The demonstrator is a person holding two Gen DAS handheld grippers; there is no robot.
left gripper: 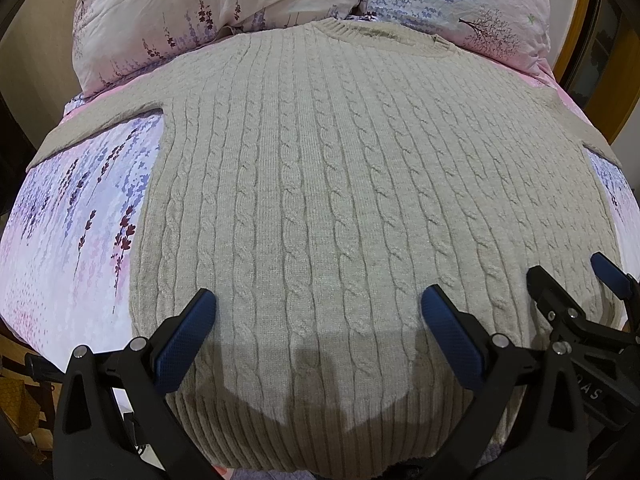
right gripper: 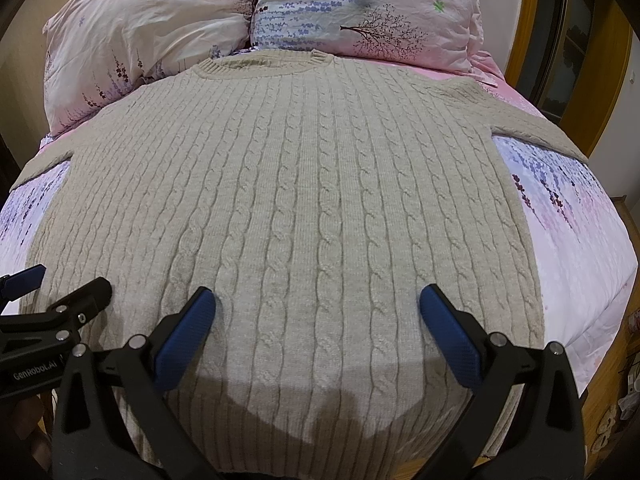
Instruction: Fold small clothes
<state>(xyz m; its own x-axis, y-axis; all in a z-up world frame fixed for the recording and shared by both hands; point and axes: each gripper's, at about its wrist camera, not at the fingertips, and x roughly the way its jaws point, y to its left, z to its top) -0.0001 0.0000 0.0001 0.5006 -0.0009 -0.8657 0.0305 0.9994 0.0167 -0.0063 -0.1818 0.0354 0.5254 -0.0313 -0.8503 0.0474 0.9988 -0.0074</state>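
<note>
Your bed [left gripper: 72, 216] carries a beige cable-knit sweater [left gripper: 320, 184], spread flat, neckline toward two floral pillows [right gripper: 160, 20]. Your left gripper [left gripper: 318, 312] and right gripper [right gripper: 318, 312] hover over its hem, fingers spread apart, gripping nothing.

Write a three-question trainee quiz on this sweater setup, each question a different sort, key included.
1. True or false: the beige cable-knit sweater already has a sleeve folded across its body.
2. Multiple choice: the left gripper and right gripper are A) both open, B) both shut, C) one of each.
3. Fill in: beyond the sweater's collar lie two floral ____.

Key: 1 false, both sleeves spread outward; 2 A, both hover over the hem end holding nothing; 3 pillows.
</note>
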